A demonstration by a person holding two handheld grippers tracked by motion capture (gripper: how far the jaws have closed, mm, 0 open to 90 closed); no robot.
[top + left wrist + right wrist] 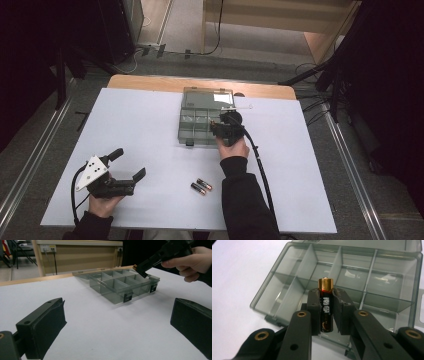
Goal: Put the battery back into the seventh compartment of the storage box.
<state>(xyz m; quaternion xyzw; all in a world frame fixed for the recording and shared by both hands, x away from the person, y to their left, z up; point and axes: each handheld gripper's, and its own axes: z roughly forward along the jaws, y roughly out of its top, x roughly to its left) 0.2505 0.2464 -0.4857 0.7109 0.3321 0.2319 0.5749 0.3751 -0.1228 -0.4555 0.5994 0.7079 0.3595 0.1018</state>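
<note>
Battery (326,307) between jaws — above divided box (287,290) (lid open)

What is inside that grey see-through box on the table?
The open box has dividers forming compartments, and those in view look empty. The right tool holds a battery above it, covering part of the near compartments, so their contents there stay hidden.

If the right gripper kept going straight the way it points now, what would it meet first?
Probably the compartment box: the right gripper, shut on a battery, aims into its open compartments. Which compartment is unclear, since depth is hard to judge.
</note>
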